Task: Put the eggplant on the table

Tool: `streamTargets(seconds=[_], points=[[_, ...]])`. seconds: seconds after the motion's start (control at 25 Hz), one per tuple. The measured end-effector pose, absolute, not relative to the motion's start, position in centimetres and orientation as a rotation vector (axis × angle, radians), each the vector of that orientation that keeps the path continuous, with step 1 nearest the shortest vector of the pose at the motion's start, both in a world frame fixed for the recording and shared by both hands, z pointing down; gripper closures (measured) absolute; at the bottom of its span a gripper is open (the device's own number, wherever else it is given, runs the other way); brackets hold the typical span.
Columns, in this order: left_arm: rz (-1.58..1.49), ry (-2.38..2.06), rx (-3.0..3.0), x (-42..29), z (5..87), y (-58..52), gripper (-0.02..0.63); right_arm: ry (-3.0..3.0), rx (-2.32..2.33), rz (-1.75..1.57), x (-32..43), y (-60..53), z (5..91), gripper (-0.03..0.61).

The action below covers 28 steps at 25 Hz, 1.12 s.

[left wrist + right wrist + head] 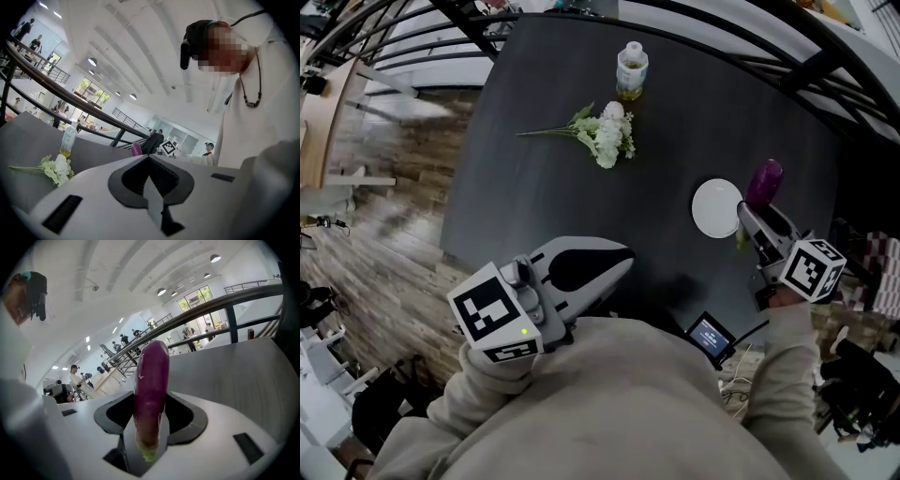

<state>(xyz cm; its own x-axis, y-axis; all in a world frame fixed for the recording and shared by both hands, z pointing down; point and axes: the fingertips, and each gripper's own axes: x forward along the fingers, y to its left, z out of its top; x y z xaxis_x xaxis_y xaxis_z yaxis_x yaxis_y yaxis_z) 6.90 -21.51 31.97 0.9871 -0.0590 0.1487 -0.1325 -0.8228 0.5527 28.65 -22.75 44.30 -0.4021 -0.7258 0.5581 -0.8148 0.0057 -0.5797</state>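
A purple eggplant (765, 183) (151, 390) stands upright between the jaws of my right gripper (755, 220) (150, 413), which is shut on it, green stem end down in the jaws. It hangs over the right side of the dark table (562, 187), just right of a white plate (717, 208). My left gripper (623, 255) (149, 159) is shut with nothing in it, low over the table's near edge. The left gripper view also catches the eggplant (136, 149) in the distance.
White flowers (602, 131) (56, 168) lie mid-table, and a bottle (631, 71) (68, 140) stands at the far edge. A small lit screen (710, 335) sits by the near edge. Black railings curve round the table's far side.
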Motion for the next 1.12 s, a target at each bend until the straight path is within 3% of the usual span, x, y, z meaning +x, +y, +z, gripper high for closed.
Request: streamTargets(seconds=[1.12], points=[[0.201, -0.245, 2.453, 5.3, 35.0, -21.6, 0.609, -1.879, 1.488, 1.365, 30.7, -22.1, 55.6, 0.367]])
